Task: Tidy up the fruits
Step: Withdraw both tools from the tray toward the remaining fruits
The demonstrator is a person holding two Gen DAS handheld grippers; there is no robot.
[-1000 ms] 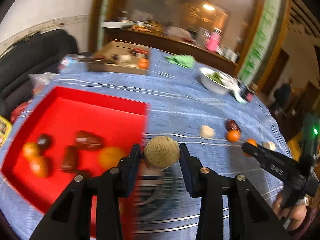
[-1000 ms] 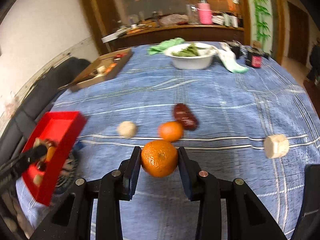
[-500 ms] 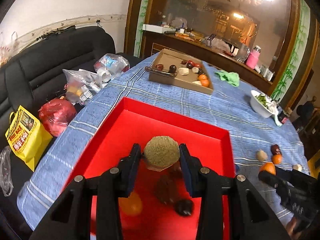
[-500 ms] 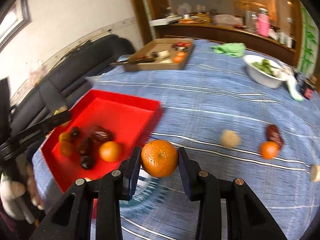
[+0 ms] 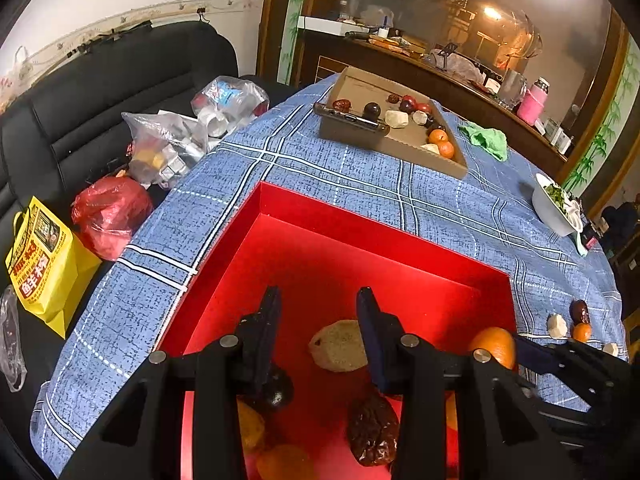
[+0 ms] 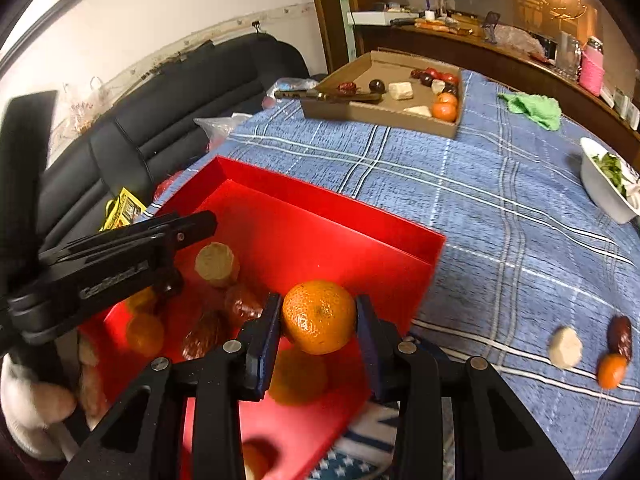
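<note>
— Left wrist view?
— The left gripper (image 5: 320, 300) is hanging over the red tray (image 5: 360, 220). The tan fruit (image 5: 338, 346) is sitting low between its fingers. Gripped or loose, I cannot tell.
— Right wrist view?
— The right gripper (image 6: 316, 300) is squeezing the orange (image 6: 318, 316) above the red tray's corner.

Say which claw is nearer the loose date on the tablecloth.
Right. Right claw holds a tangerine at the red box's edge toward the date; left claw hangs farther inside the box.

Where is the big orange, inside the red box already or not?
Not yet: the orange is clamped in the right gripper, over the red box, not resting on its floor.
</note>
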